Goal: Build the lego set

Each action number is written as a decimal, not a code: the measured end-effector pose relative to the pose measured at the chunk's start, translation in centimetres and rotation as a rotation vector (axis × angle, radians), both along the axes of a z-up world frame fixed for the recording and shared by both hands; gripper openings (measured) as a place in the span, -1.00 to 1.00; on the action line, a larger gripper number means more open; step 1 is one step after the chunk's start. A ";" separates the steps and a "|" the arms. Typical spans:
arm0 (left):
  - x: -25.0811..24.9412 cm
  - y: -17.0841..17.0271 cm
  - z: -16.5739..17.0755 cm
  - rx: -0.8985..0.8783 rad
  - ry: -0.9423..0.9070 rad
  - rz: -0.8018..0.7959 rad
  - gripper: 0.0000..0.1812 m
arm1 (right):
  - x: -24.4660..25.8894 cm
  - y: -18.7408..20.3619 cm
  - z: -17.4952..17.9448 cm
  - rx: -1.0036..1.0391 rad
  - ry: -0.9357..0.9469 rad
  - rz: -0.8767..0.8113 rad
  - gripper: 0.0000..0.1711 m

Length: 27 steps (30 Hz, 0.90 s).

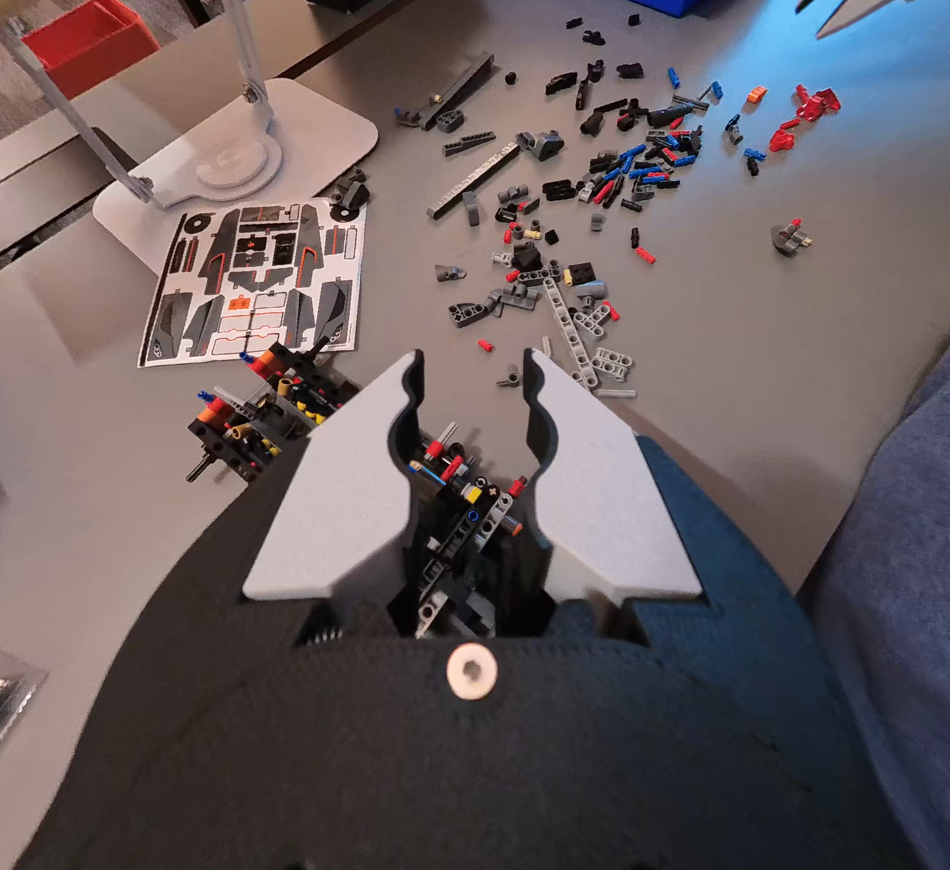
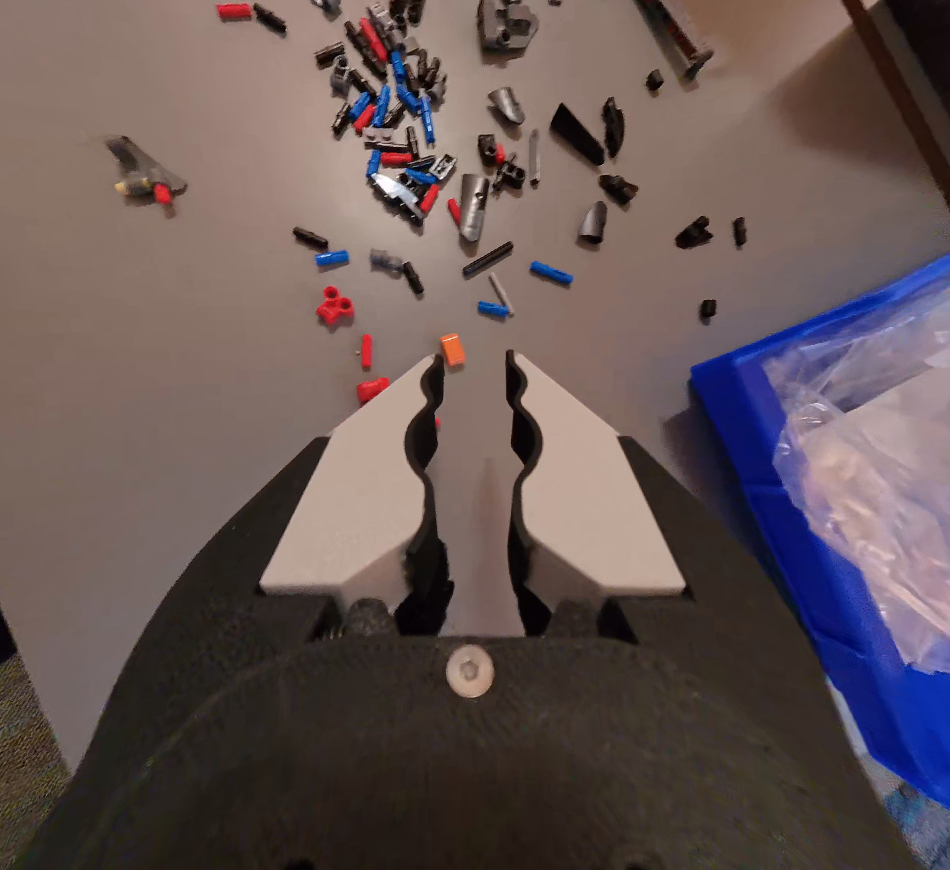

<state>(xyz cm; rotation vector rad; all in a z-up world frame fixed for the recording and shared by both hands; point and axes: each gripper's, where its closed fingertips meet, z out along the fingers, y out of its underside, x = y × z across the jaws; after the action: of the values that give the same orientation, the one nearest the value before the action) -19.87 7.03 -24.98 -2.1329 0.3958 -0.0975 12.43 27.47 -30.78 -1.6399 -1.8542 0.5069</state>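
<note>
left gripper [image 1: 473,362] straddles half-built model [image 1: 462,501] (unclamped); right gripper [image 2: 474,357] gapes, empty.

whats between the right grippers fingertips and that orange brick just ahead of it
Nothing: in the right wrist view, only bare grey table separates the open right gripper from the orange brick, which sits just off its left fingertip.

Open table [image 2: 154,383] near the right gripper [image 2: 474,357], clutter ahead.
Scattered loose pieces [image 2: 396,115] ahead, orange piece [image 2: 452,349] just off the fingertips, blue bin [image 2: 730,434] walling the right; bare grey surface leftward, around one small assembly [image 2: 144,169].
</note>
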 end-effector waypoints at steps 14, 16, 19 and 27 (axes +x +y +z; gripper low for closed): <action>0.1 -0.5 -0.4 -0.006 0.028 -0.006 -0.60 | -2.8 -2.4 0.0 -0.003 0.015 0.112 -0.77; 0.1 -0.5 -0.6 -0.005 0.014 -0.006 -0.60 | -3.3 -2.7 0.0 -0.007 0.018 0.122 -0.77; 0.0 -0.4 -1.0 -0.013 0.013 -0.008 -0.60 | -4.3 -3.2 -0.2 -0.005 0.013 0.145 -0.77; -0.4 -0.3 -0.9 -0.006 0.006 0.002 -0.60 | -6.8 -2.9 -1.2 0.004 -0.021 0.178 -0.78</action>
<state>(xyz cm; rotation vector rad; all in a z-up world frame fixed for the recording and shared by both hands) -20.22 6.69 -25.84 -2.1396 0.3974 -0.0908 5.62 24.58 -31.99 -1.4900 -2.0271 0.5615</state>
